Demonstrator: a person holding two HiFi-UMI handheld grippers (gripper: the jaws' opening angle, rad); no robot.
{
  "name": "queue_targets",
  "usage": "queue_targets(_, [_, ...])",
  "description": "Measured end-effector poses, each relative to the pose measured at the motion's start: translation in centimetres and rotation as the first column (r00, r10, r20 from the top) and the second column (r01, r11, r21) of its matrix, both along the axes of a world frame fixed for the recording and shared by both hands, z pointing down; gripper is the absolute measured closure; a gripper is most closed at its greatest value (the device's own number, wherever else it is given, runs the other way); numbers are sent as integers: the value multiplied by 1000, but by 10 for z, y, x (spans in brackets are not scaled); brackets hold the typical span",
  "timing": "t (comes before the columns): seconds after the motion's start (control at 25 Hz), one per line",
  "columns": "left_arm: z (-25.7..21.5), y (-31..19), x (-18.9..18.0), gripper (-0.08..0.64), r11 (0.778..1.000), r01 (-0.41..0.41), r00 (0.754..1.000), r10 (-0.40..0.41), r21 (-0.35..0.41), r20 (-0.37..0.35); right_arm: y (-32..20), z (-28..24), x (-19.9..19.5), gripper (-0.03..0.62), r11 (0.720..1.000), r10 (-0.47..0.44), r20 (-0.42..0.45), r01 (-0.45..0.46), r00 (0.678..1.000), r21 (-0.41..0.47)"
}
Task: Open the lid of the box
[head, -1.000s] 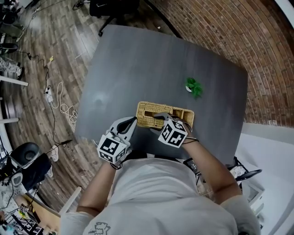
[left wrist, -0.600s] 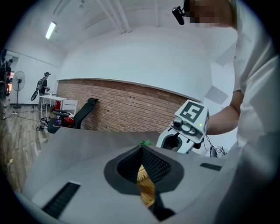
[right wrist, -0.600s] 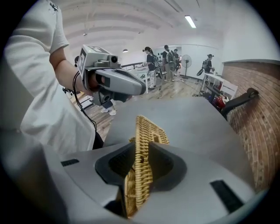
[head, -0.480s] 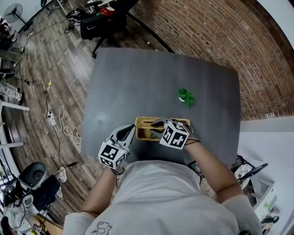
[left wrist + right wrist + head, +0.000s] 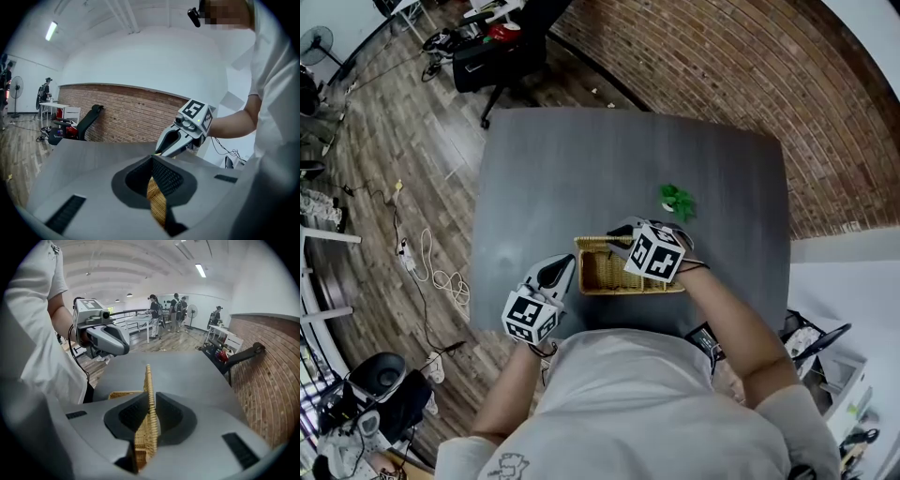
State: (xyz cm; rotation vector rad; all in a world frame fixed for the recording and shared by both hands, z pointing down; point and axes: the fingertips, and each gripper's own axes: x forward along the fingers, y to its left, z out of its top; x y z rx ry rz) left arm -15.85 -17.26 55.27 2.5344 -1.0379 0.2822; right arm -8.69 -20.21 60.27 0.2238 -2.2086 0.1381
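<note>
Two grippers are both on the one wicker box (image 5: 630, 274), which sits close to the near edge of the grey table (image 5: 581, 159), right in front of the person's body. From my seat the room to move is all on the far side. A broad bare stretch of tabletop runs beyond the box and out to the left. On the right, one small green thing (image 5: 677, 199) lies past the box's far right corner, clear of it. A brick wall runs along the table's far and right sides, and a plank floor with loose cables lies off its left edge.

My left gripper (image 5: 567, 266) is clamped on the box's left end; in the left gripper view a strip of woven wall stands pinched between its jaws. My right gripper (image 5: 622, 234) has just been closing its jaws, and they now grip the one lid (image 5: 149, 394), which stands on edge between them in the right gripper view. In the head view the lid is tipped up along the far side of the box. The opened part of the box shows me woven floor only; I cannot make out anything lying in it.
</note>
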Motion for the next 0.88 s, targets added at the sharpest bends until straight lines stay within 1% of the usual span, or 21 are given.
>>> queue_targets(0.16, [4, -8, -2, 549, 1000, 6, 1000, -6, -9, -1, -22, 3, 1, 535, 1000, -1, -12, 2, 1000, 8])
queue_targets(0.48, [15, -13, 4, 549, 999, 13, 1000, -13, -34, 5, -52, 14, 2, 526, 1000, 17, 7, -17, 1000, 5])
queue_targets(0.72, [15, -14, 10, 549, 999, 3, 1000, -3, -34, 6, -67, 26, 6, 526, 1000, 19, -23, -19, 1000, -15])
queue_targets(0.88, [15, -14, 14, 549, 1000, -1, 1000, 1, -31, 8, -77, 33, 9, 526, 1000, 21, -43, -21, 999, -14])
